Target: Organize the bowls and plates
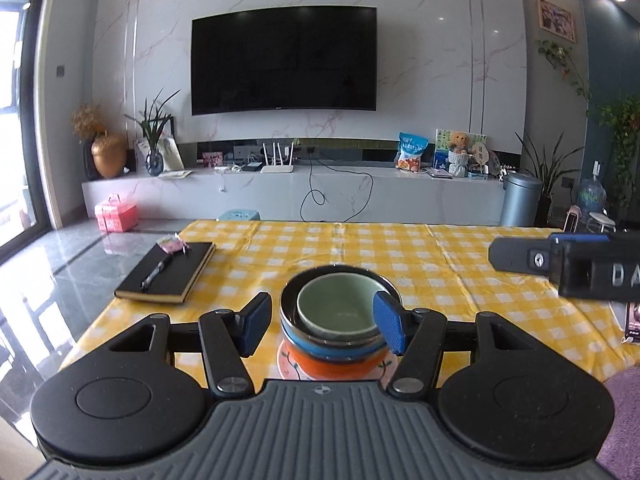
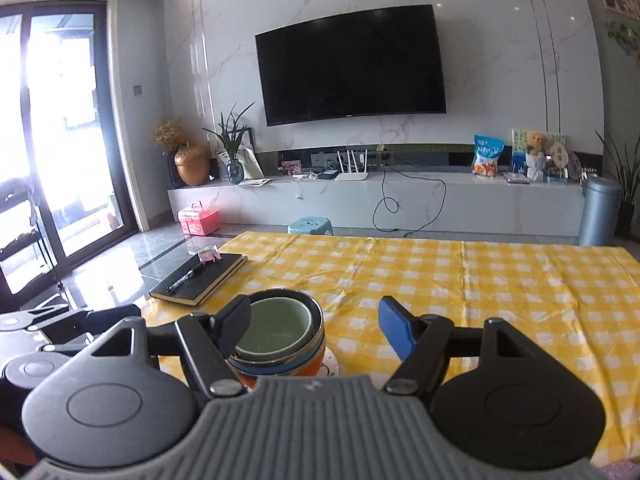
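A stack of dishes stands on the yellow checked tablecloth (image 1: 400, 256): a pale green bowl (image 1: 338, 312) inside a steel bowl (image 1: 292, 292), over a blue bowl (image 1: 320, 346) and an orange bowl (image 1: 336, 366), on a white patterned plate (image 1: 286, 364). My left gripper (image 1: 320, 324) is open, its blue pads either side of the stack and not touching it. My right gripper (image 2: 316, 326) is open and empty, with the stack (image 2: 276, 332) just right of its left finger. The right gripper's body also shows in the left wrist view (image 1: 568, 264).
A black notebook (image 1: 166, 272) with a pen (image 1: 156, 274) and a small pink packet lies at the table's far left corner. The table's left edge drops to a glossy floor. A purple surface (image 1: 624, 420) shows at the near right.
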The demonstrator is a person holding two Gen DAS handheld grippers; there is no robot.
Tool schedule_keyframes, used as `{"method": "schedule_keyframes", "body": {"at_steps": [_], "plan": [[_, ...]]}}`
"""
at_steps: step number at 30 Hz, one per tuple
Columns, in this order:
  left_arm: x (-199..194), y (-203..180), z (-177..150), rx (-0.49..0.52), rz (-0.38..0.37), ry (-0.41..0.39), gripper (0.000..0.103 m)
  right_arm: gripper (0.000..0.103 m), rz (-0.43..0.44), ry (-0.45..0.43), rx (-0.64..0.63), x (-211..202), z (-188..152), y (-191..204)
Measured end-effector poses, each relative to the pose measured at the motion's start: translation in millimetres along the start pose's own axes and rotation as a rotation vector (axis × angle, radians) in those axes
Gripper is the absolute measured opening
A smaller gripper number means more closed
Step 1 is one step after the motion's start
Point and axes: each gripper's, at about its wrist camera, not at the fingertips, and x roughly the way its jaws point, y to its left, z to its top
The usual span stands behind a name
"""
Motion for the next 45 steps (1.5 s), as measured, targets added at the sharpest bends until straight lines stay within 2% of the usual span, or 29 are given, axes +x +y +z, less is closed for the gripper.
{"method": "schedule_keyframes", "body": {"at_steps": [8, 12, 15, 22, 26, 45], "plan": [[-2.9, -8.7, -18.7, 0.068, 0.052, 0.03, 0.07, 0.073, -0.018, 0.01, -0.027, -18.6, -36.3, 4.0], [2.5, -9.4, -33.8, 0.064, 0.064, 0.074, 0.07, 0.073, -0.042, 0.037, -0.071, -20.1, -54.5, 7.6], [4.8, -10.7, -40.1, 0.062, 0.065, 0.098, 0.073, 0.074, -0.04, 0.06, -0.058, -15.6, -60.9, 5.8], [5.5, -13.8, -49.1, 0.07, 0.071, 0.145, 0.078, 0.077, -0.088, 0.059, -0.093, -10.7, -76.9, 11.2], [1.8, -18.8, -51.3, 0.099, 0.07, 0.14, 0.081, 0.078, -0.08, 0.065, -0.073, -9.0, -79.3, 6.0], [-4.6, -24.1, -49.7, 0.128, 0.099, 0.13, 0.082, 0.086, -0.107, 0.014, -0.048, -24.0, -81.6, 2.8]]}}
